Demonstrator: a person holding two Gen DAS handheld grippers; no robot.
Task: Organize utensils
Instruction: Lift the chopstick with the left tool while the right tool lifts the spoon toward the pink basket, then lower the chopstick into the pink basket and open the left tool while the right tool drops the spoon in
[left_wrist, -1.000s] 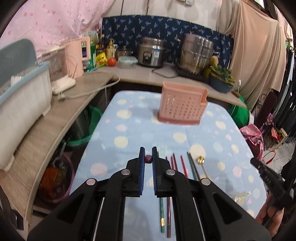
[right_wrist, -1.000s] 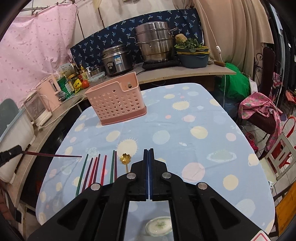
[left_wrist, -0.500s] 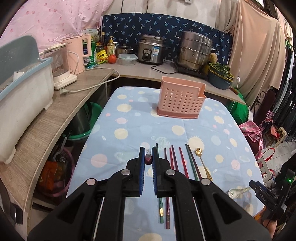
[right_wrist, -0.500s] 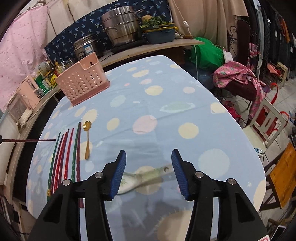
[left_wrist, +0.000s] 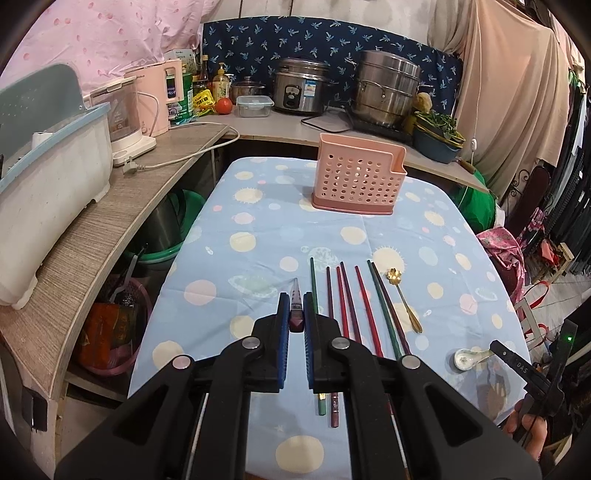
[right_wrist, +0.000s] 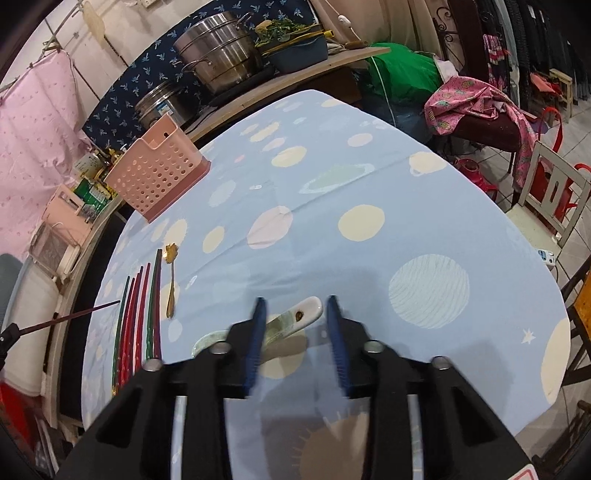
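Chopstick (left_wrist: 296, 303) first: a dark red one is pinched between the jaws of the left gripper (left_wrist: 295, 314), its thick end at the pads and its tip pointing forward over the table (left_wrist: 258, 221), held clear of the cloth as far as the right view shows. Just to its right lie the other chopsticks (left_wrist: 351, 306), red and green, in a loose row with a gold spoon (left_wrist: 404, 301) beside them. The right gripper (right_wrist: 295, 310) is low at the near edge of the table, jaws wide, one on either side of the handle of a ceramic spoon (right_wrist: 291, 319), which lies flat on the cloth with its bowl toward the left; motion blur makes it hard to say whether the pads touch the handle, though they look apart from it. Farther back, well apart from all the utensils, stands the pink holder (left_wrist: 358, 181), upright and seemingly with nothing in it. Beyond it the counter (left_wrist: 280, 125) carries a rice cooker (left_wrist: 301, 90) and a steamer pot (left_wrist: 388, 92). The step in hand looks like a double pick: the left has its chopstick, the right is lining up on the ceramic spoon. Next the right jaws need to shut squarely on the handle and lift it without letting the bowl end tip down, since the ceramic is smooth and may slip. Then both loads must travel to the holder and go in from above, end first.
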